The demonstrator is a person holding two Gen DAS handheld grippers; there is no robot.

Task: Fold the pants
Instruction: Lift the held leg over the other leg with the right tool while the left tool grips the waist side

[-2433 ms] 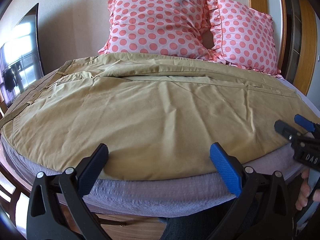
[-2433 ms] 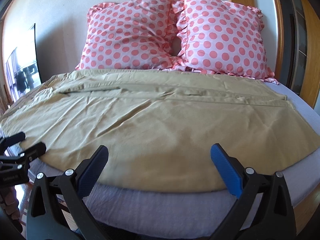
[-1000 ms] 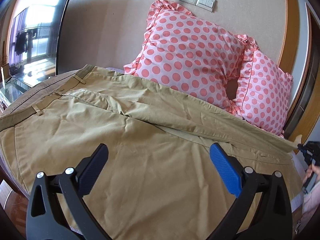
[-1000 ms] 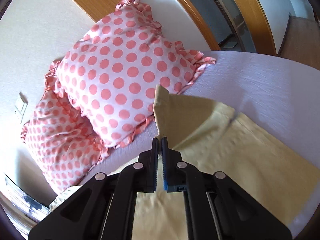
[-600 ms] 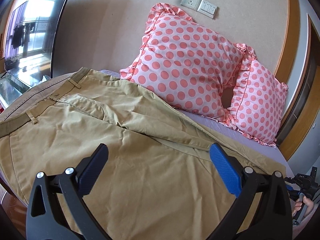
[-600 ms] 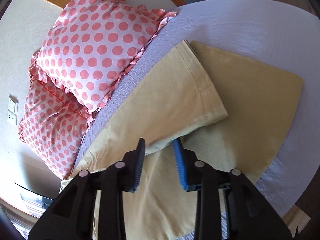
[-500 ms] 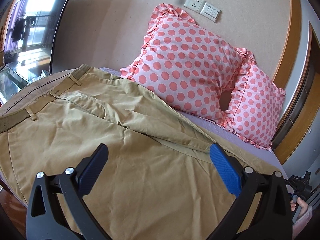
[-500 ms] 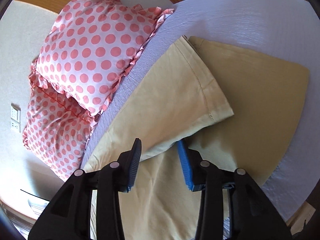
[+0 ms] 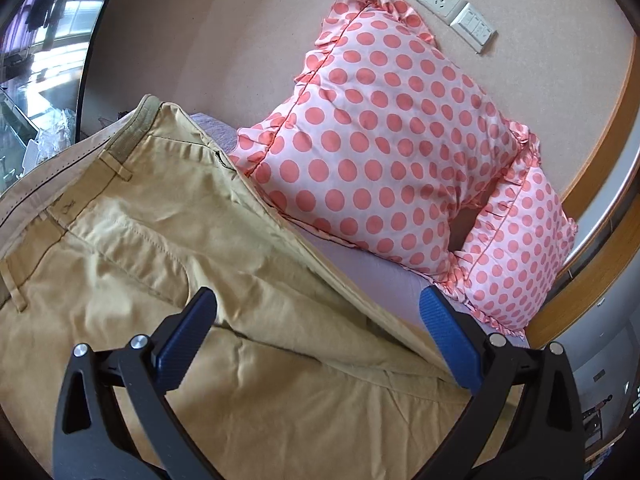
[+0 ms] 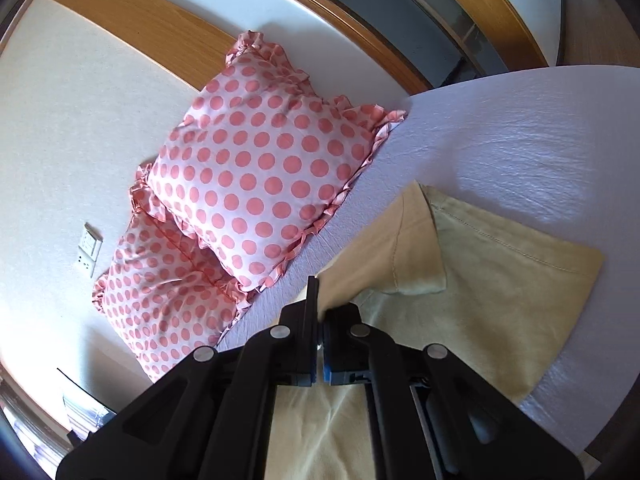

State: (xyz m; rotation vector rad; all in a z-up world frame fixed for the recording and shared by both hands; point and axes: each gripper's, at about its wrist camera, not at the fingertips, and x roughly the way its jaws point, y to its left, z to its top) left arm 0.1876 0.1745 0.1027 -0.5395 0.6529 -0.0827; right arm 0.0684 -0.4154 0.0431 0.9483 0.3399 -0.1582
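- Right gripper [image 10: 320, 344]: jaws clamped on the pants [image 10: 500, 292] leg edge, near the pillows [image 10: 256, 176].
- Left gripper [image 9: 320, 340]: jaws apart, holding nothing.
- Step, likely: folding one leg across the other; next, left pinches the seat fabric.

Beige textured wall [image 9: 224, 52] carries a white socket-and-switch plate [image 9: 456, 14]. Two pink polka-dot pillows [image 9: 384, 152] stand against it on a bed with a lavender sheet [image 10: 520, 136]. Wood trim [image 10: 132, 20] borders the wall. Dark-framed mirror [image 9: 40, 40] at left. Daylight bright.
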